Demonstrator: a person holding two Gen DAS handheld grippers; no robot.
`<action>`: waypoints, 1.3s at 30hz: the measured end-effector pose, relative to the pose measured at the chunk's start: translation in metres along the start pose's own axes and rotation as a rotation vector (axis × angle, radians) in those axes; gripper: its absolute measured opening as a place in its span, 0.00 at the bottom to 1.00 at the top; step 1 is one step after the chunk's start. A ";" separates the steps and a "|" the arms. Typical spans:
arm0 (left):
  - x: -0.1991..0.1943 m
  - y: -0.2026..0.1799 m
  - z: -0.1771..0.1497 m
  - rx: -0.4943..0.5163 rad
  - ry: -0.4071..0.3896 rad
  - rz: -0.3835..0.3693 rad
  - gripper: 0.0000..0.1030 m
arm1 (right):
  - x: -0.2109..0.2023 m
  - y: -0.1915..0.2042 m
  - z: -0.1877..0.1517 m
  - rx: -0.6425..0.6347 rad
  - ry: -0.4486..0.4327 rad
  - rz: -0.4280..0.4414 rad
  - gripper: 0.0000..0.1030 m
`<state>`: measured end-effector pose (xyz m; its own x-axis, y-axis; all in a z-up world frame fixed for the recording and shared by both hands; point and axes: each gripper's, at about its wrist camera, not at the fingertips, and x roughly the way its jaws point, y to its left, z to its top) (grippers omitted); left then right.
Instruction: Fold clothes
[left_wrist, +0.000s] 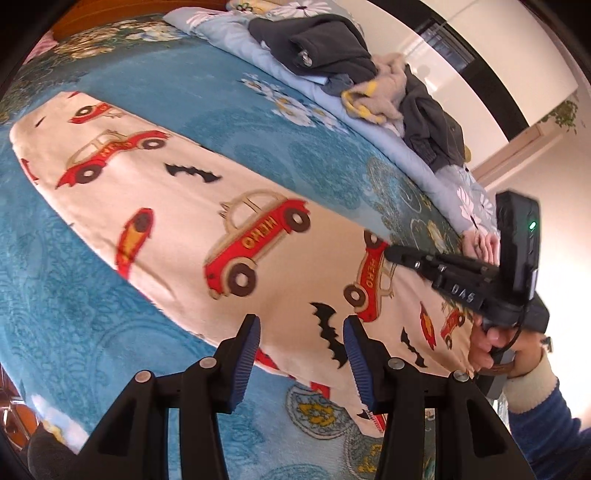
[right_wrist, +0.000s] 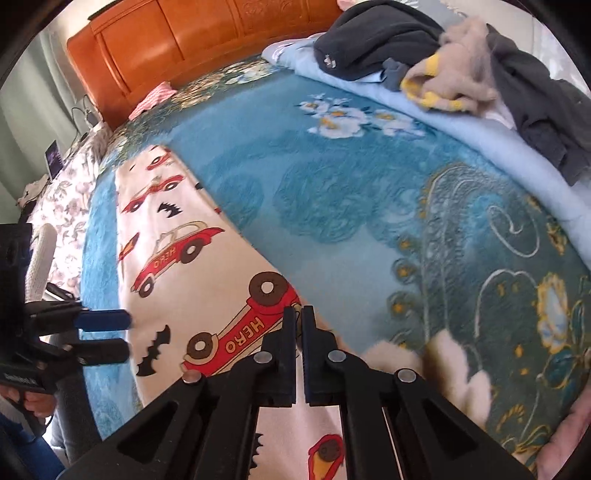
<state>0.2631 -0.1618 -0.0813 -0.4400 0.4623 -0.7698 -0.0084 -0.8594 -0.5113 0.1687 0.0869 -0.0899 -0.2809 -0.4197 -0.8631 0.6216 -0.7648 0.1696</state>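
Black hand-held gripper (left_wrist: 301, 363), blue ribbed pads (left_wrist: 246, 363), silver screws.

We're looking at a cream-coloured soft fabric garment printed with red "HERO" cars, black bats and red rockets (left_wrist: 207, 206), and it lies spread flat in a long band across the bed. Its surface is mostly smooth, with a few shallow creases near the middle. From the right wrist view the same printed cloth (right_wrist: 173, 266) runs away towards the headboard, narrowing with distance, its long edge straight. We can't tell from here whether it's trousers or a top, nor how many layers it has.
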 end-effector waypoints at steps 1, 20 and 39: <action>-0.004 0.005 0.002 -0.012 -0.014 0.009 0.49 | 0.004 -0.001 0.000 -0.002 0.010 -0.009 0.02; -0.066 0.211 0.106 -0.416 -0.306 0.261 0.53 | -0.046 -0.001 -0.010 0.123 -0.162 -0.080 0.23; -0.075 0.204 0.145 -0.334 -0.465 0.159 0.14 | -0.087 -0.023 -0.058 0.510 -0.242 -0.033 0.27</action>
<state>0.1644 -0.4032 -0.0726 -0.7602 0.1242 -0.6377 0.3403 -0.7600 -0.5537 0.2209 0.1693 -0.0464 -0.4912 -0.4454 -0.7486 0.1940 -0.8937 0.4045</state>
